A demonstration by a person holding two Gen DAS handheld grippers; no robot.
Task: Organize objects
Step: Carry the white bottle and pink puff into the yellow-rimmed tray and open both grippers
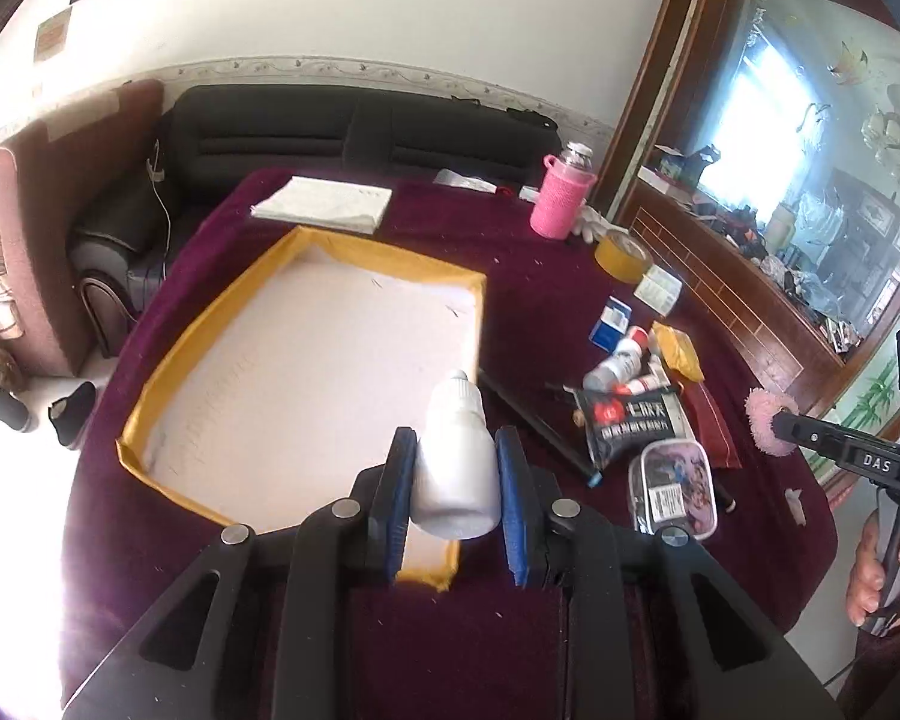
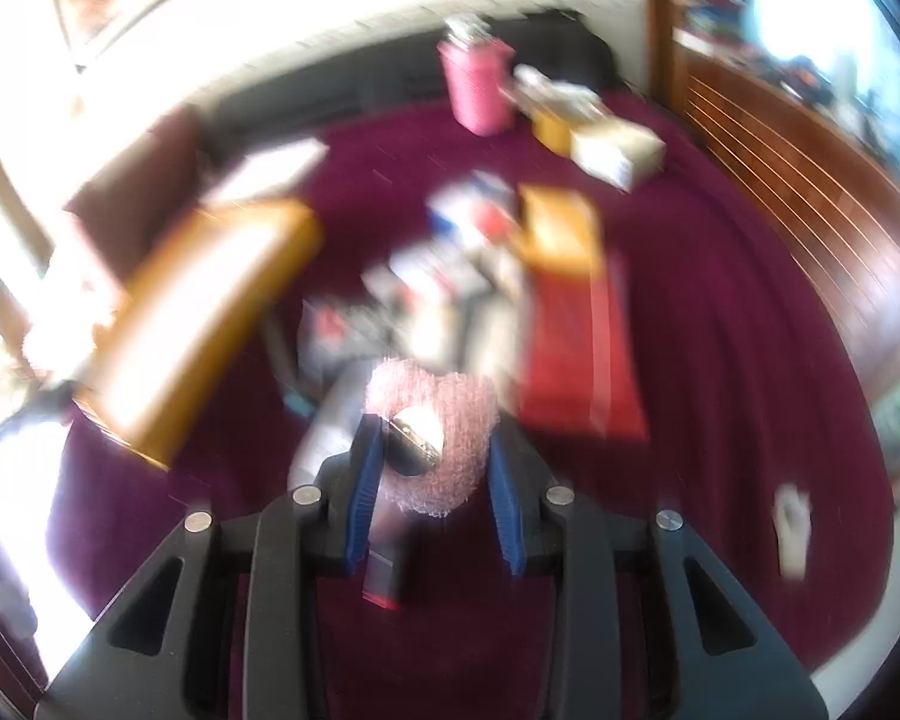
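The wide white floor of the yellow-rimmed tray point(image 1: 168, 396) lies bare, open from above inside its low rim. Right of it a thin black rod point(image 1: 534, 420) lies aslant, and beyond that a heap of packets and small bottles point(image 1: 636, 384) crowds the purple cloth point(image 1: 546, 300). Farther back a pink bottle point(image 1: 558, 198) and a tape roll point(image 1: 621, 255) stand near the table's right edge; a folded white cloth point(image 1: 324, 204) lies behind the tray.

White bottle point(image 1: 457, 468) claw-held above yellow-rimmed tray point(image 1: 210, 324); pink fuzzy object point(image 2: 435, 450) gripped.
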